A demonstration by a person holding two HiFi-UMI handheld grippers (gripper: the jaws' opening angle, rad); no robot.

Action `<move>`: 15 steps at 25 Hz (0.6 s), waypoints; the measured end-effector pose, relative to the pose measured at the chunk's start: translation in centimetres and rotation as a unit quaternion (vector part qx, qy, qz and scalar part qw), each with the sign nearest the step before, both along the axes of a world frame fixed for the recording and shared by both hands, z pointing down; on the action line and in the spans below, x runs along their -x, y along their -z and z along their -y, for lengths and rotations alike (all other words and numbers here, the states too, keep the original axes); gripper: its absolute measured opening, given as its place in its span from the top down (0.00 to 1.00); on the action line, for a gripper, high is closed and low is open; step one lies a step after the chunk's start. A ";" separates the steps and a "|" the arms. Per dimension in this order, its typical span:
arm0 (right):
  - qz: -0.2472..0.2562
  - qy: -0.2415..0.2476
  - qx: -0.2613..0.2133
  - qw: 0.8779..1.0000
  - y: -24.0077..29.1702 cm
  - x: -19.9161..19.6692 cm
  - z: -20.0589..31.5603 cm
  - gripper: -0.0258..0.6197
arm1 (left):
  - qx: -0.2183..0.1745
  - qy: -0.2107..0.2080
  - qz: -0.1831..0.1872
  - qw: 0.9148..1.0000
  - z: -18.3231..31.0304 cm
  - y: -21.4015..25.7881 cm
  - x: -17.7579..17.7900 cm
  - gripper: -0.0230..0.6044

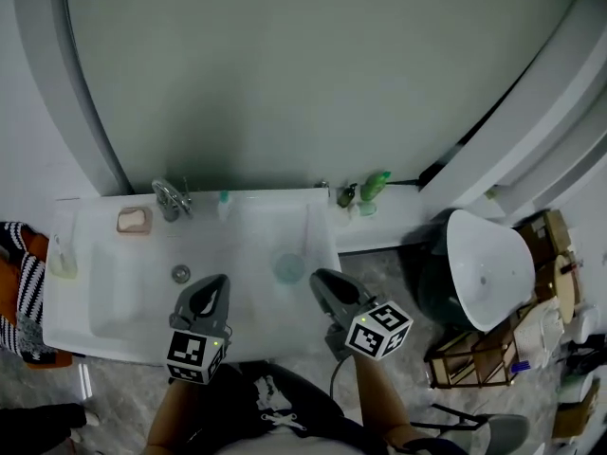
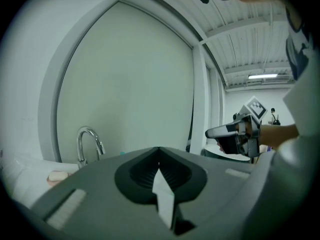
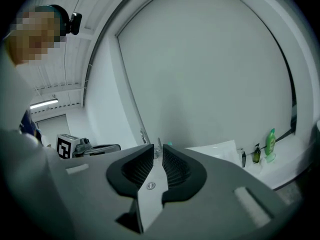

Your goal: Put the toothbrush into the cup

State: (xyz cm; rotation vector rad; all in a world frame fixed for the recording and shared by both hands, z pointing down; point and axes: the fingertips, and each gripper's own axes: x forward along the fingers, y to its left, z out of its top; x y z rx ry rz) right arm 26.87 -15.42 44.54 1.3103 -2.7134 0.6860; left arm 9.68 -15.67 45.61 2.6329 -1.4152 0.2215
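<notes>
Hovering over sink [image 1: 256,224]: left tool [image 1: 215,282], right tool [image 1: 319,277].

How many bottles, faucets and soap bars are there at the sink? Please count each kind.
bottles: 2 (green bottle, dark bottle)
faucet: 1
soap bar: 1
total: 4

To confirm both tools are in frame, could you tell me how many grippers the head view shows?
2. The left gripper is over the front of the sink; the right gripper is beside it, nearer the right edge.
</notes>
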 end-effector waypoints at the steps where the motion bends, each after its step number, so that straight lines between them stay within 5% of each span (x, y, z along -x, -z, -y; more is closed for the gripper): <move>1: -0.003 0.003 0.003 1.000 -0.1 -0.5 0.7 0.87 | 0.002 0.002 0.000 1.000 0.2 -0.2 -0.5 0.96; 15: -0.069 -0.004 0.118 0.991 -8.4 -3.6 11.6 0.81 | 0.036 0.005 0.018 0.999 3.2 -2.6 -3.7 0.96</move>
